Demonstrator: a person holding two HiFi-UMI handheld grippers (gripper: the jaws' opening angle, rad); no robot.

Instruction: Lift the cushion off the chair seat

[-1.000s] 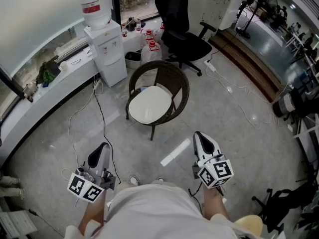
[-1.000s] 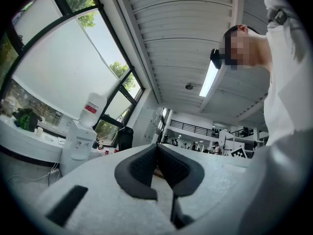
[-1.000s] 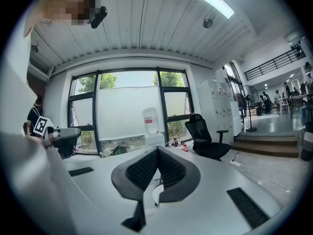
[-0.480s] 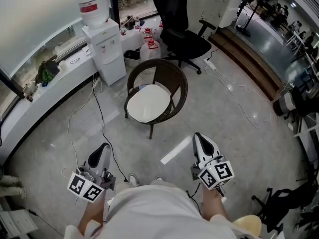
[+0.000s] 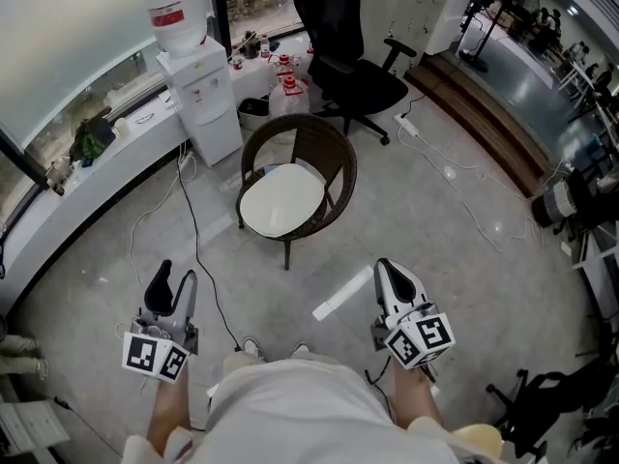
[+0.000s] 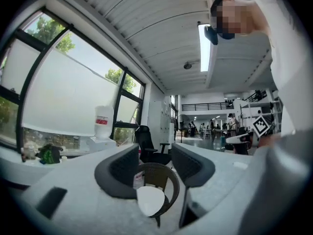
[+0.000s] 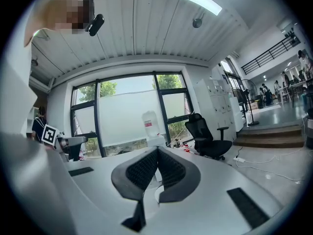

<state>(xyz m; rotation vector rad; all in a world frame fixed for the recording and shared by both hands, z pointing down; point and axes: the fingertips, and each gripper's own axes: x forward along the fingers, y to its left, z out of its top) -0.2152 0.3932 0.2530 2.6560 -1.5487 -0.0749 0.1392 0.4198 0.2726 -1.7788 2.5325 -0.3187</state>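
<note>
**Head view, left to right.** A water dispenser [image 5: 200, 100] with an upturned bottle [image 5: 175, 13] is set against the window wall at upper left. A black cable [image 5: 197, 228] is trailed from it across the floor.

The left gripper [image 5: 171, 288] is held low at lower left, well apart from the seat. Its jaws are parted partway, having just been opening, and nothing is gripped or touched between them.

At centre, the white cushion [image 5: 282, 199] is laid flat on the seat of a round wicker chair [image 5: 340, 153], untouched by either gripper. In the left gripper view both are framed, far off, in the gap between the jaws.

A black office chair [image 5: 356, 61] is placed behind the wicker chair. A white strip [image 5: 341, 294] is seen on the floor just beside the right gripper [image 5: 395, 276], held low at lower right. Its jaws are pressed together tip to tip, with nothing held.
</note>
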